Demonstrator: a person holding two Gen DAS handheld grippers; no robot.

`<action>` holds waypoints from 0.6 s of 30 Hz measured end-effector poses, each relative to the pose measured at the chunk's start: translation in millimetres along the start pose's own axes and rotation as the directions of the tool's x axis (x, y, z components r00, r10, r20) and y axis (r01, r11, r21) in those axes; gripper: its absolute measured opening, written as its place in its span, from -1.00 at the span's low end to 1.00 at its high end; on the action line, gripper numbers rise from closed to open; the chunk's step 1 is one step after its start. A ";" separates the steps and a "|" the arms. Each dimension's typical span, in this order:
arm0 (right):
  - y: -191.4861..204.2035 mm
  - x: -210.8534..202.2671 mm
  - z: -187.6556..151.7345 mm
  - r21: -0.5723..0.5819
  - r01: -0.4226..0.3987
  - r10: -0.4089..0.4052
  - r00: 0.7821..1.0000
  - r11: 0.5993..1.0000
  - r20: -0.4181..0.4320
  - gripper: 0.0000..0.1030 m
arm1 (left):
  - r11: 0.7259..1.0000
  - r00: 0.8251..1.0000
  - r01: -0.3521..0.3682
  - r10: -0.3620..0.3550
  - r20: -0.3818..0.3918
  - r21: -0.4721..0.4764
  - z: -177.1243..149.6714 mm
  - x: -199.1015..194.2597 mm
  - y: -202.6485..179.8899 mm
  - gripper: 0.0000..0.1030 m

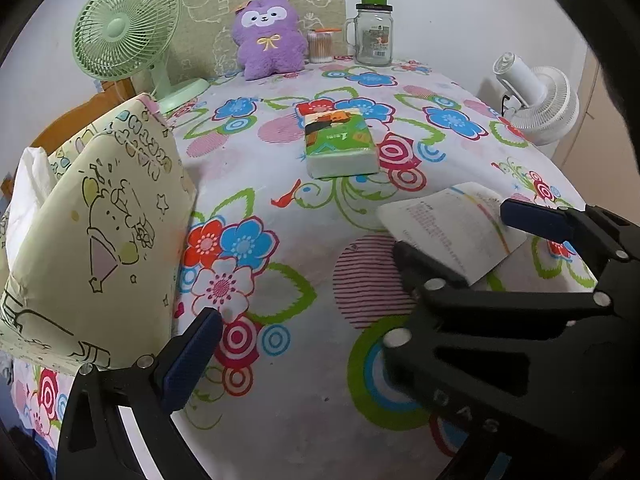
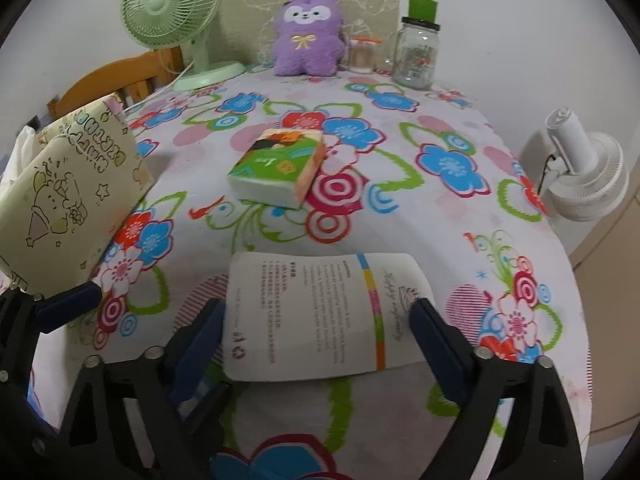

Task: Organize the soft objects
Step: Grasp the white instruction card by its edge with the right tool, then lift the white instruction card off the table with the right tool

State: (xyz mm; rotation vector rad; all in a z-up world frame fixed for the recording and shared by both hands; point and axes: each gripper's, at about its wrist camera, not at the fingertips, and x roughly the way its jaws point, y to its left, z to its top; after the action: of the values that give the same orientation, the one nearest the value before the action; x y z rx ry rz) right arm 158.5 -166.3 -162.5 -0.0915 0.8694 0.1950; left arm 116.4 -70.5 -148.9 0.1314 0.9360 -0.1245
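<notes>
right gripper [image 2: 320, 332] wide astride white pack [image 2: 316, 316]

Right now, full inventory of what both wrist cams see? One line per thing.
white pack: 1, white with printed text and a colour stripe, near edge of the table, between the right fingers
tissue pack: 1, green and orange, mid table
plush toy: 1, purple, far edge, upright
pillow: 1, pale yellow-green with cartoon print, left side
desk fan: 1, mint green, far left
white fan: 1, right, off the table edge
glass jar: 1, clear, green cap on top, far right
cotton swab tub: 1, clear, orange lid, beside the plush toy
tablecloth: 1, floral
left gripper: 1, black, blue fingers, open
right gripper: 1, black, blue fingers, open around the white pack
</notes>
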 end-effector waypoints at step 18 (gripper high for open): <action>-42.8 -12.1 10.2 0.080 -0.001 -0.002 0.999 0.997 0.043 -0.11 | 1.000 1.000 0.015 -0.015 -0.020 -0.003 32.4 18.1 -25.2 0.99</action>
State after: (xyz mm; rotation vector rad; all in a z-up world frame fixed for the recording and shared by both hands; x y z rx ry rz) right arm 167.3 -208.1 -146.6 -0.0129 0.8329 0.1608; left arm 148.6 -101.6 -146.0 0.1234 0.9570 -0.1359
